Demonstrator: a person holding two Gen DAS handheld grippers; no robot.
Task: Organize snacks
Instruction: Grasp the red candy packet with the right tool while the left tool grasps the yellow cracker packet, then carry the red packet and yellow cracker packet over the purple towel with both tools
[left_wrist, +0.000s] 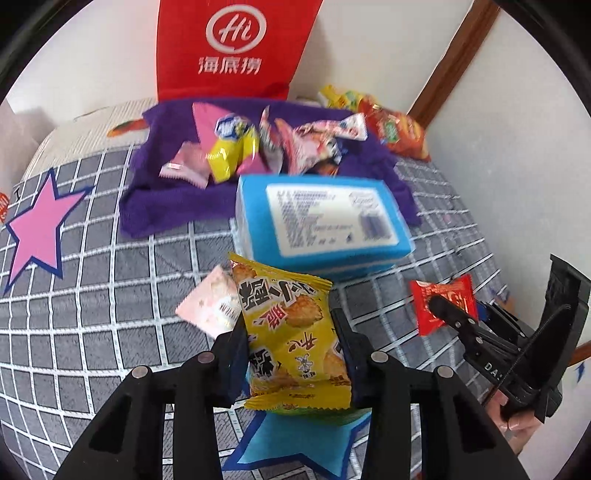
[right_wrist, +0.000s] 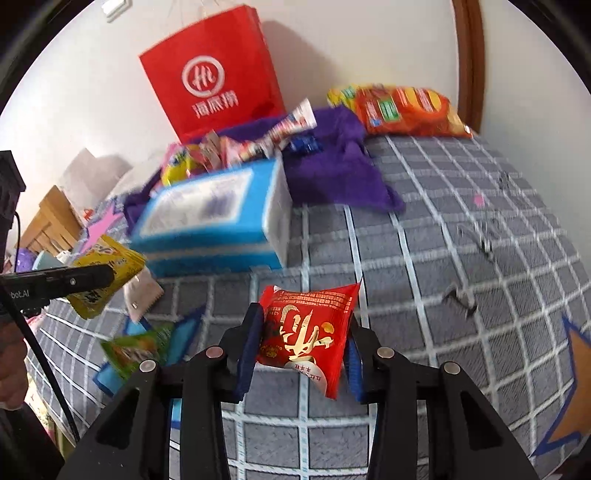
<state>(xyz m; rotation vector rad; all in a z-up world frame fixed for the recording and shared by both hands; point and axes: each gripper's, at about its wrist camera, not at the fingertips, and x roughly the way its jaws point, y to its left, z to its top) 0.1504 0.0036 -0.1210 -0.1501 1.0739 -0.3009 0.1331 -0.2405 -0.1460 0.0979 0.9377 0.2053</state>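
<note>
L tongs (left_wrist: 291, 354) clamp a crinkly yellow foil snack pack (left_wrist: 291, 332); R tongs (right_wrist: 303, 350) clamp a glossy red snack pack (right_wrist: 306, 332). Both hang above the quilted grey-checked bed (right_wrist: 443, 258), nr a boxy blue tissue pack (left_wrist: 325, 225).

A white wall (right_wrist: 369, 44) fills the top of my view, with brown wooden trim (right_wrist: 471, 62) at upper right. Below spreads a grey checked bedspread (right_wrist: 461, 258); a wooden cabinet (right_wrist: 48, 221) sits at far left.
</note>
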